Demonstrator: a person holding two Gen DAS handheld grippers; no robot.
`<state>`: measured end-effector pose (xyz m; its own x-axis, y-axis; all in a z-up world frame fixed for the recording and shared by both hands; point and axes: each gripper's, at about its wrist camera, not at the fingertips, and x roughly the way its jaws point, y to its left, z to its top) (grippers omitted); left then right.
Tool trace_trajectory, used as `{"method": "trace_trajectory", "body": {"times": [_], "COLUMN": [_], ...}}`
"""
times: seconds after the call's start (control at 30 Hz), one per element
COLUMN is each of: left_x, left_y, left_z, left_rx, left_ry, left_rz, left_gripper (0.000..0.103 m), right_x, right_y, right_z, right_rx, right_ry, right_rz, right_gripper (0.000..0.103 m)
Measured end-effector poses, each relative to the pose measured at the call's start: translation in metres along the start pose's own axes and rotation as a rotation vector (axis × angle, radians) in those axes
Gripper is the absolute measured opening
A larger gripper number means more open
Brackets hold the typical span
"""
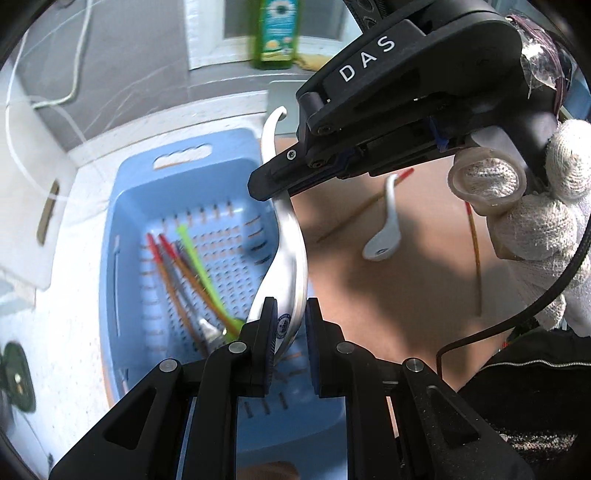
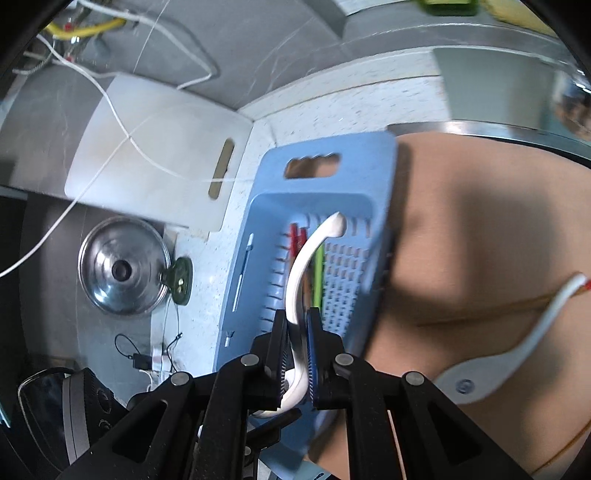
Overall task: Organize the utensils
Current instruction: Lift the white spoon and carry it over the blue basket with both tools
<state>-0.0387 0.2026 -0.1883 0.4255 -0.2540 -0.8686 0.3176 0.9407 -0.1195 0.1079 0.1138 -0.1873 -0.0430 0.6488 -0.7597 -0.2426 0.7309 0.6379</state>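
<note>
Gripping a white spoon (image 1: 284, 254) at both ends, I have my left fingers (image 1: 271, 332) closed on its bowl at the bottom centre of the left view and my right fingers (image 2: 282, 350) clamped on its handle low in the right view. It hangs above the blue basket (image 1: 125, 206), where red, green and brown chopsticks (image 1: 184, 266) lie in a blurred bunch at centre left. Right of centre, a second white spoon (image 1: 386, 229) rests on the tan desk (image 1: 406, 295) across a loose chopstick (image 1: 474, 251). A green bottle (image 1: 275, 33) stands at the top centre.
</note>
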Motion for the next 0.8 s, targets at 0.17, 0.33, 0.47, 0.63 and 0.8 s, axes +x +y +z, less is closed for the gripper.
{"method": "trace_trajectory", "body": {"times": [0.17,0.33,0.47,0.63,0.8], "left_x": [0.003,0.008,0.015,0.022,0.029], "left_y": [0.011,0.019,0.021,0.026,0.033], "left_z": [-0.008,-0.013,-0.016,-0.02,-0.022], "left_rx": [-0.04,-0.071,-0.083,-0.092,-0.116], "left_ry": [0.006,0.007,0.016,0.029,0.044], "left_rz": [0.0,-0.012,-0.016,-0.025,-0.039], "left_gripper": [0.013,0.013,0.012,0.012,0.012], "right_x": [0.019,0.033,0.041,0.052,0.062], "right_y": [0.011,0.013,0.012,0.011,0.013], "right_z": [0.002,0.003,0.003,0.003,0.005], "right_rx": [-0.025,-0.029,-0.034,-0.037,-0.048], "right_ry": [0.037,0.067,0.084,0.106,0.129], "right_rz": [-0.018,-0.032,-0.045,-0.068,-0.088], "right_gripper": [0.009,0.009,0.009,0.009,0.009]}}
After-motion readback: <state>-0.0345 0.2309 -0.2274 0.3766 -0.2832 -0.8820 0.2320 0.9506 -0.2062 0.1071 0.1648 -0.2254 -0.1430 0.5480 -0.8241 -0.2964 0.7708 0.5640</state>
